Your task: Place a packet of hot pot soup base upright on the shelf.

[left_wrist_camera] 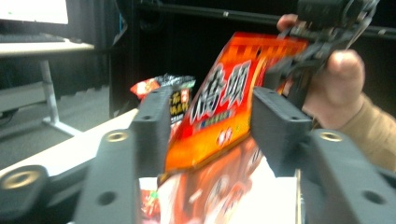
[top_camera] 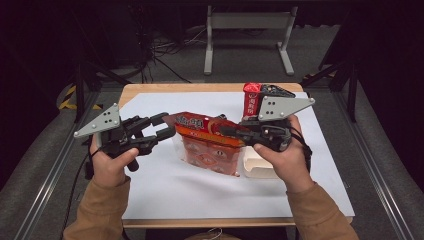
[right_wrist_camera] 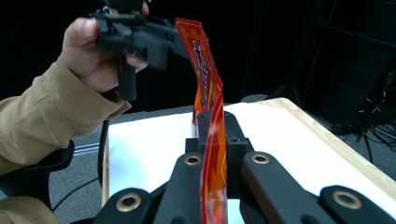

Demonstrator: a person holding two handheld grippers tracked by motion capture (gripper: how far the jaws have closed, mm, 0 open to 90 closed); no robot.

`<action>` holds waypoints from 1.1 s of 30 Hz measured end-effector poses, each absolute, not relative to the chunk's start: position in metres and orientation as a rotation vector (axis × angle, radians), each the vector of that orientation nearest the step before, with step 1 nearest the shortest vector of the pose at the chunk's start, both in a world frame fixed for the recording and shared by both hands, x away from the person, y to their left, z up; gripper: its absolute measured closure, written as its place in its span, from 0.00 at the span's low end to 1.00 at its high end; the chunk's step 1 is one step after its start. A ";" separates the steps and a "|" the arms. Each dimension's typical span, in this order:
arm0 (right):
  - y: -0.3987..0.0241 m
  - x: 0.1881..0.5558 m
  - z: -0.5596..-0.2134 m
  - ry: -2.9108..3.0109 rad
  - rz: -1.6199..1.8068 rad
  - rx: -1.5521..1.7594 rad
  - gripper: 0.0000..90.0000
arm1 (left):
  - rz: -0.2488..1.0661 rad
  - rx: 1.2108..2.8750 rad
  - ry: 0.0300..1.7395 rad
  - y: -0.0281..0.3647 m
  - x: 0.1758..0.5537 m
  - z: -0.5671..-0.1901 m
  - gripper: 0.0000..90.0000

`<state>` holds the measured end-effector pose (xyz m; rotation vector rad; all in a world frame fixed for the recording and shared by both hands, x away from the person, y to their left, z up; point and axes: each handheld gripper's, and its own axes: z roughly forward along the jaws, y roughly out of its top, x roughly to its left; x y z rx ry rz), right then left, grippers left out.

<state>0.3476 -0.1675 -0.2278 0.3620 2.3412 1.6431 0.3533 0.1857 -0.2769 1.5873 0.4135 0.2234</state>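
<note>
Dark room, grey carpet floor, white-legged desk behind, floor cables

Your left gripper is raised, its fingers spread apart around the packet's edge. Your right gripper has both fingers pressed together, clamping that packet.

A large red-orange printed plastic noodle bag sits between the two tools, above the white sheet covering the wooden table. The right tool is clamped on the bag's top edge from the right; the left tool sits at the bag's left end, jaws apart on either side of that edge. Behind the right tool stands a small red snack packet. A pale cardboard box lies on the sheet under the right hand.
</note>
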 end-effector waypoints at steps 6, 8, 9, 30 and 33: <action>-0.173 0.348 -0.212 2.338 1.615 0.372 1.00 | 0.233 1.633 0.436 0.187 0.362 -0.281 0.30; -0.175 0.349 -0.207 2.340 1.604 0.374 0.99 | 0.236 1.650 0.437 0.187 0.364 -0.282 0.27; -0.175 0.349 -0.206 2.339 1.604 0.373 0.99 | 0.242 1.656 0.439 0.188 0.365 -0.283 0.26; -0.204 0.361 -0.170 2.311 1.600 0.418 0.99 | 0.218 1.768 0.507 0.193 0.385 -0.304 0.18; -0.210 0.362 -0.166 2.303 1.581 0.429 0.99 | 0.214 1.774 0.526 0.194 0.388 -0.307 0.17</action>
